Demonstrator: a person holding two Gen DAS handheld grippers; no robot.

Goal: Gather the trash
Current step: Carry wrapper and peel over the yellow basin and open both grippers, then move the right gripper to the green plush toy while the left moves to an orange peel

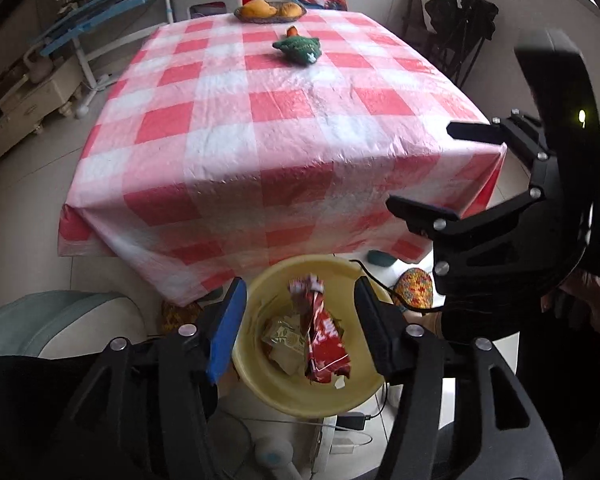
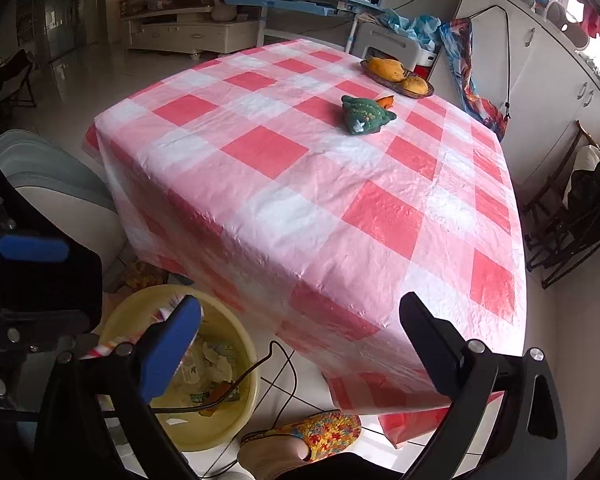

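Left gripper (image 1: 300, 320) sits over the yellow basin (image 1: 364, 392) on the floor, fingers spread wide with nothing between them; the red wrapper (image 1: 324, 336) shows in the gap, looks blurred at its top end — can't tell whether it's mid-fall or already resting on the other scraps in the basin. Right gripper (image 2: 300, 344) hangs at the table's near corner, fingers also wide apart and empty. Judging by the checked tablecloth (image 2: 300, 184), no loose trash is left on top: only a green knitted toy (image 2: 364, 116) with an orange bit beside it, and a fruit basket (image 2: 398, 76) at the far edge — neither reads as trash, so grabbing either would be the likely mistake. Other risks: a black cable (image 2: 280, 364) runs over the basin rim and across the floor just beside it, so a low sweep of either gripper could snag it and tip the basin. The person's foot in a colourful slipper (image 2: 324, 432) is near the basin too, and the hanging cloth edge sits close above it, crowding any approach from the table side.
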